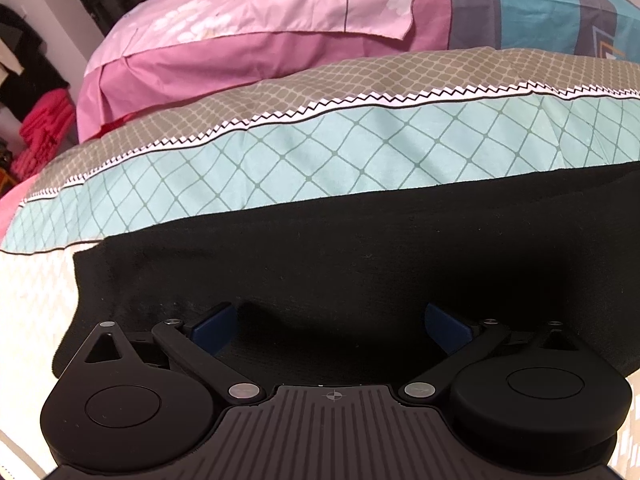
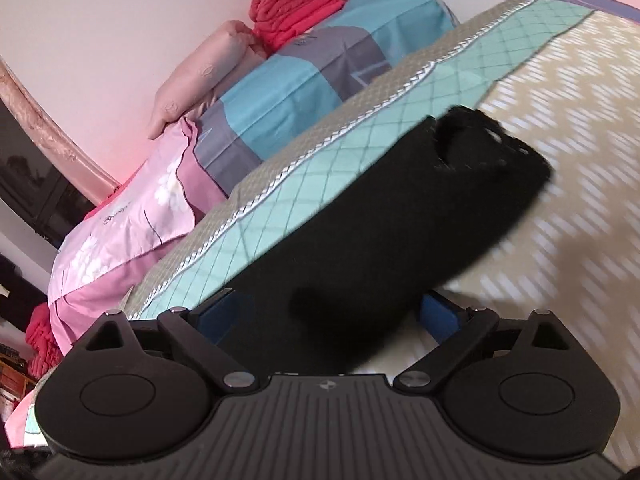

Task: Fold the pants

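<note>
Left view, pants [image 1: 340, 248]: black, lying flat as a wide band on the bed [image 1: 36, 304], running from nr the bed's left edge off past the right of the view; far edge sitting along the teal diamond strip [image 1: 280, 160] of the cover.
Left view, left gripper [image 1: 332, 322]: hanging right over the pants w/ jaws standing wide; blue pads [image 1: 216, 326] each side, black cloth showing btwn them, nothing pinched that I can see; can't tell if the tips are touching the cloth.
Left view, background: pink floral bedding [image 1: 248, 16] and a blue-grey quilt [image 1: 540, 8] piled twd the bed's far side; red folded stuff [image 1: 44, 132] off the left edge.
Right view, pants [image 2: 400, 220]: same black band running diagonally across the bed [image 2: 560, 160], its far end w/ an open hole lying on the beige patterned part; long edge along the teal strip [image 2: 360, 156].
Right view, right gripper [image 2: 326, 312]: jaws spread as wide as they go, near end of the pants sitting btwn the blue pads [image 2: 442, 316] w/out being squeezed; not gripping.
Right view, background: pink pillow [image 2: 200, 92] and red folded blanket [image 2: 296, 4] stacked agst the wall at the bed's far corner; picture blurring a bit.
</note>
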The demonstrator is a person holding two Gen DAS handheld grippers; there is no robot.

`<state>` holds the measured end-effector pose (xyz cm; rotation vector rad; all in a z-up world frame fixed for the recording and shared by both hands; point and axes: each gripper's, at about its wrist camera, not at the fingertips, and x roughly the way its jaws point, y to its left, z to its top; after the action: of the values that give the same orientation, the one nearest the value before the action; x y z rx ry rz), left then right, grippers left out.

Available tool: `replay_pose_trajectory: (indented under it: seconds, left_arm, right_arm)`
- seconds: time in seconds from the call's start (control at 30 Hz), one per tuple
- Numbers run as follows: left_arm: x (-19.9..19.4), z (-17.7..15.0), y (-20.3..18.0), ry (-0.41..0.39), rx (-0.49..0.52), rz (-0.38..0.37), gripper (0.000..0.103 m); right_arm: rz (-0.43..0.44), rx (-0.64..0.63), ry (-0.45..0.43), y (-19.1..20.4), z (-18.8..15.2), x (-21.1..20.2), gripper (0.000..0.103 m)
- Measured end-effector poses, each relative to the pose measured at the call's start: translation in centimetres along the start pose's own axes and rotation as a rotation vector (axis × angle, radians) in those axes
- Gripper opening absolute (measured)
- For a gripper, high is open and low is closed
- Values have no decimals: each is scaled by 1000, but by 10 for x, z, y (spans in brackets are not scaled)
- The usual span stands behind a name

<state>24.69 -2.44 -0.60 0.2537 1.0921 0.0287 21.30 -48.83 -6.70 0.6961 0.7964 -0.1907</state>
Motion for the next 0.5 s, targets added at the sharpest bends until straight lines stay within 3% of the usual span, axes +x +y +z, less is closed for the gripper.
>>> replay_pose_trajectory:
  seconds: [0.13,0.2,0.23,0.33,0.43,0.47,0.5]
  left_arm:
    - [1,-1,2,-3,-3,-10,103]
    - [2,-2,3,-8,-5,-14,103]
    - [3,-3,4,-10,-7,-16,103]
    - [4,-4,9,-11,-23,-40,103]
    - [5,-5,13,-9,-40,-62,103]
    - [5,-5,14,-9,-47,-70,103]
    - [5,-5,16,-7,-55,-81,103]
  right_arm:
    - [26,32,-80,-3,1,3,98]
    - [96,84,-50,-2,-9,0,86]
    - [142,91,-20,-1,-16,1,86]
    - [125,-54,-43,11,-29,-2,86]
    - [139,75,-74,0,-17,5,77]
    - [125,139,-86,-6,-14,8,62]
    - [93,175,-89,-8,-14,11,38]
